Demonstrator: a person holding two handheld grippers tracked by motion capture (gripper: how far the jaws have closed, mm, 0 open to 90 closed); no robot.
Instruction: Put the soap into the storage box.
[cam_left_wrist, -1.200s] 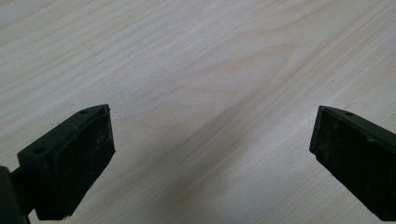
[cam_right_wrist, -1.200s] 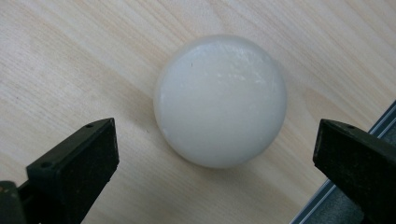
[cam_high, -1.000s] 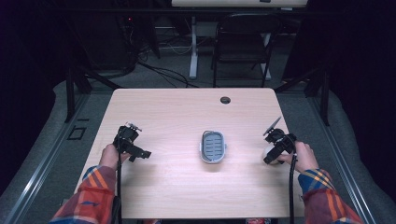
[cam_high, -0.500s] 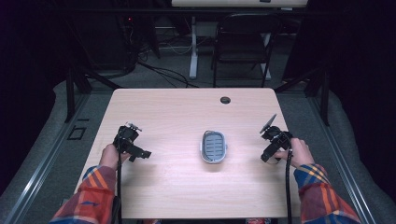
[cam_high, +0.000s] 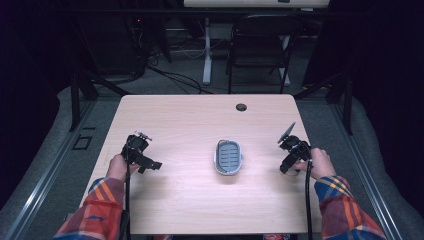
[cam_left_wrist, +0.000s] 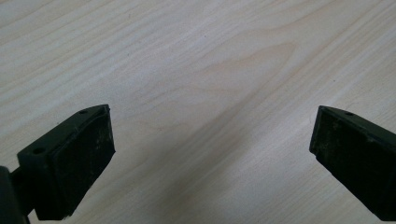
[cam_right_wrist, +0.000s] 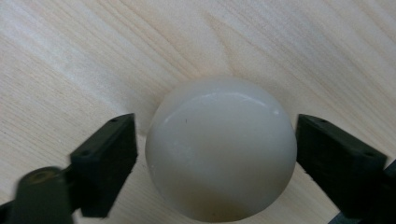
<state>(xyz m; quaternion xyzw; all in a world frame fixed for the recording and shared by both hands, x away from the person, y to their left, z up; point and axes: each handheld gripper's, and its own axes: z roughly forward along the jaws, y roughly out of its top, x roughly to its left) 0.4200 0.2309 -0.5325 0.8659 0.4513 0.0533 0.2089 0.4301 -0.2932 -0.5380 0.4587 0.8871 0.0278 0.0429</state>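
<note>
Smooth, glossy off-white ball (cam_right_wrist: 221, 148) on the table (cam_high: 190, 120), set between the spread jaws of the right gripper (cam_right_wrist: 219, 154) (small gaps either side, no pinch yet). Left gripper (cam_left_wrist: 210, 154) wide apart over bare pale wood grain. Grey dish (cam_high: 228, 157) mid-table; dark room, chair (cam_high: 255, 47) beyond.

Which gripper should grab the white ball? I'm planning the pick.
Right. The right gripper already straddles the white ball, jaws open beside it. The left gripper has bare table between its jaws.
</note>
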